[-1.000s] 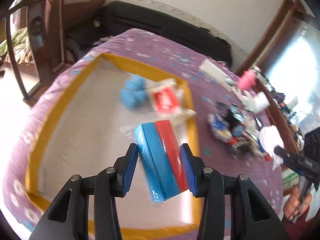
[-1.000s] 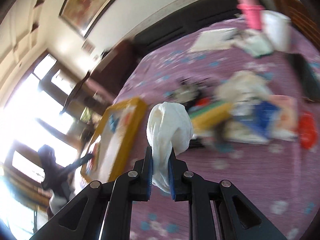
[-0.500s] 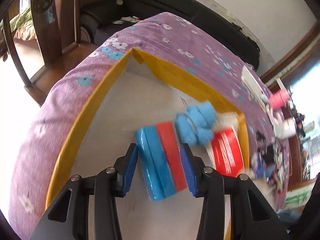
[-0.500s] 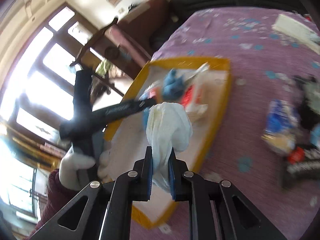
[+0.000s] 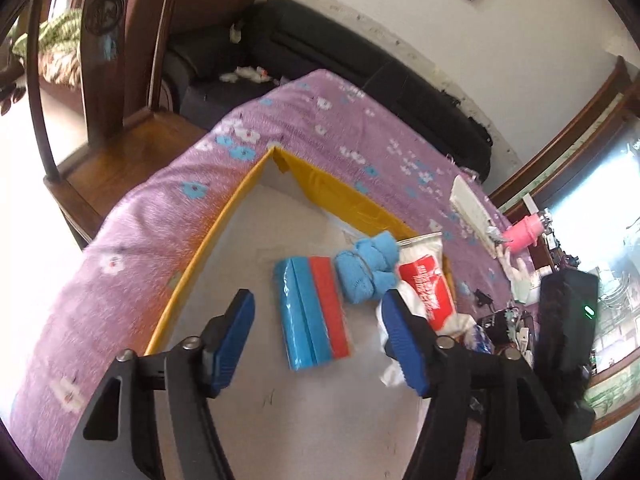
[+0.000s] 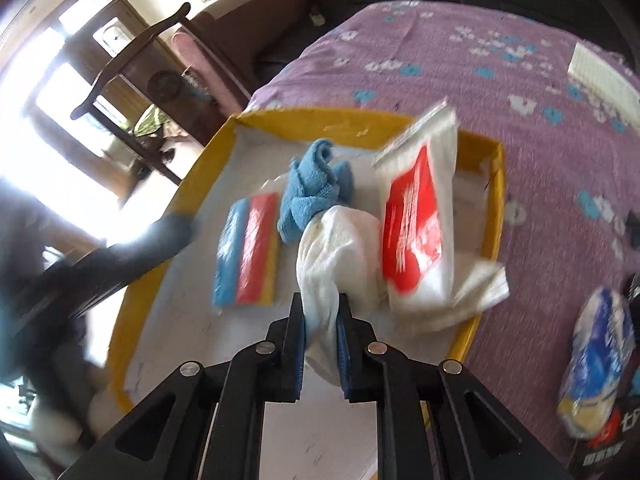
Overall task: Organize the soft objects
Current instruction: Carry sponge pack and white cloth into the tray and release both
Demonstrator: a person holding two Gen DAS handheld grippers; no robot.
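A yellow-rimmed tray (image 5: pixel 208 240) (image 6: pixel 494 216) lies on the purple flowered table. In it lie a wrapped blue and red sponge pack (image 5: pixel 314 312) (image 6: pixel 250 250), a knotted blue cloth (image 5: pixel 366 266) (image 6: pixel 316 184) and a white and red packet (image 5: pixel 428 284) (image 6: pixel 418 216). My left gripper (image 5: pixel 318 340) is open and empty, just behind the sponge pack. My right gripper (image 6: pixel 322 336) is shut on a rolled white cloth (image 6: pixel 338 252) and holds it over the tray, between the blue cloth and the packet.
A wooden chair (image 5: pixel 104 92) stands past the table's left corner, with a black sofa (image 5: pixel 360 64) behind. Clutter sits to the right of the tray: a pink cup (image 5: pixel 524 234), a white booklet (image 6: pixel 600 72), a blue and white bag (image 6: pixel 600 364).
My left gripper has opened and let go of the sponge pack, which now lies in the tray. My right gripper has carried the white cloth from over the clutter to over the tray.
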